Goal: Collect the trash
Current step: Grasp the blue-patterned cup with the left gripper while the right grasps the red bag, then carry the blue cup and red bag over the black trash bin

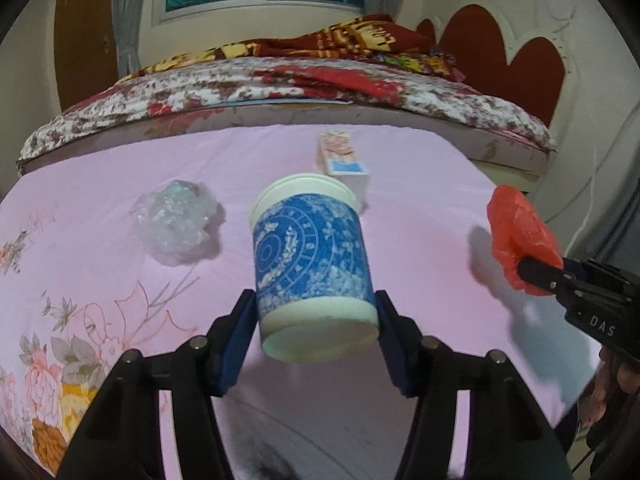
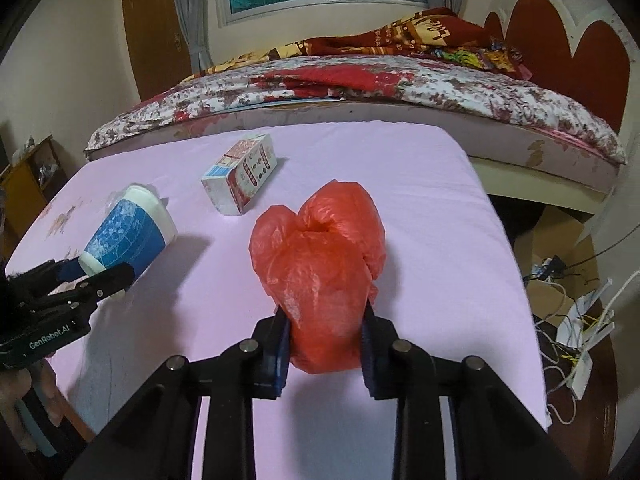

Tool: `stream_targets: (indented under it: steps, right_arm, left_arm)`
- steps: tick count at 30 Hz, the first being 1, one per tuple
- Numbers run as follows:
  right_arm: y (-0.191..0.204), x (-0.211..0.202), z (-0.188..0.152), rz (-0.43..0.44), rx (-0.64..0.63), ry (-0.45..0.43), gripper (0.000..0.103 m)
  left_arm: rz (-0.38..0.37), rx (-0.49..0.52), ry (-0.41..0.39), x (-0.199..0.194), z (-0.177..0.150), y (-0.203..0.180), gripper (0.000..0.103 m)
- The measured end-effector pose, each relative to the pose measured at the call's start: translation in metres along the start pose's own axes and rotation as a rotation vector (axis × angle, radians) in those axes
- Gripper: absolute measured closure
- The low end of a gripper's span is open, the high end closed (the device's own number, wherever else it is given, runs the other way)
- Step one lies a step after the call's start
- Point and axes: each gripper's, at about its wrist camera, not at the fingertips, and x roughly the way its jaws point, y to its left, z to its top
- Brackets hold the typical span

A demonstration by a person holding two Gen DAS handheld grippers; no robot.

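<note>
My left gripper [image 1: 316, 316] is shut on a blue-and-white paper cup [image 1: 310, 264], which hangs tilted above the pink tablecloth [image 1: 100, 208]; in the right wrist view the same cup [image 2: 128, 236] shows at the left in that gripper [image 2: 104, 274]. A crumpled red plastic bag [image 2: 320, 264] is pinched between the pads of my right gripper [image 2: 325, 332], lifted off the cloth. The left wrist view has this bag [image 1: 520, 236] and the right gripper [image 1: 538, 272] at the right edge. Crumpled clear plastic [image 1: 176, 224] lies left of the cup. A small carton [image 2: 240, 176] lies behind.
A bed [image 1: 280, 92] with flowered covers runs along the far edge of the table. Right of the table, cables and a power strip [image 2: 580, 340] lie on the floor beside a cardboard box [image 2: 556, 232]. A person's hand [image 1: 616, 384] holds the right gripper.
</note>
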Motion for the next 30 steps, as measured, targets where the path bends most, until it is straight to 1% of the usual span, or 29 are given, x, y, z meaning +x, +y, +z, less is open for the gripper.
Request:
stream_targets:
  steps: [4, 11, 21, 30]
  right_arm:
    - [-0.006, -0.027, -0.015, -0.015, 0.017, -0.02, 0.072]
    - [-0.022, -0.074, -0.044, -0.048, 0.055, -0.052, 0.072]
    - [-0.048, -0.129, -0.071, -0.097, 0.101, -0.093, 0.072]
    - [-0.069, -0.165, -0.093, -0.143, 0.125, -0.11, 0.072]
  left_arm:
    - [-0.02, 0.015, -0.028, -0.017, -0.004, -0.012, 0.044]
    - [-0.066, 0.089, -0.054, -0.044, -0.017, -0.043, 0.044]
    - [-0.129, 0.157, -0.072, -0.066, -0.03, -0.088, 0.044]
    - [-0.195, 0.231, -0.079, -0.078, -0.042, -0.13, 0.044]
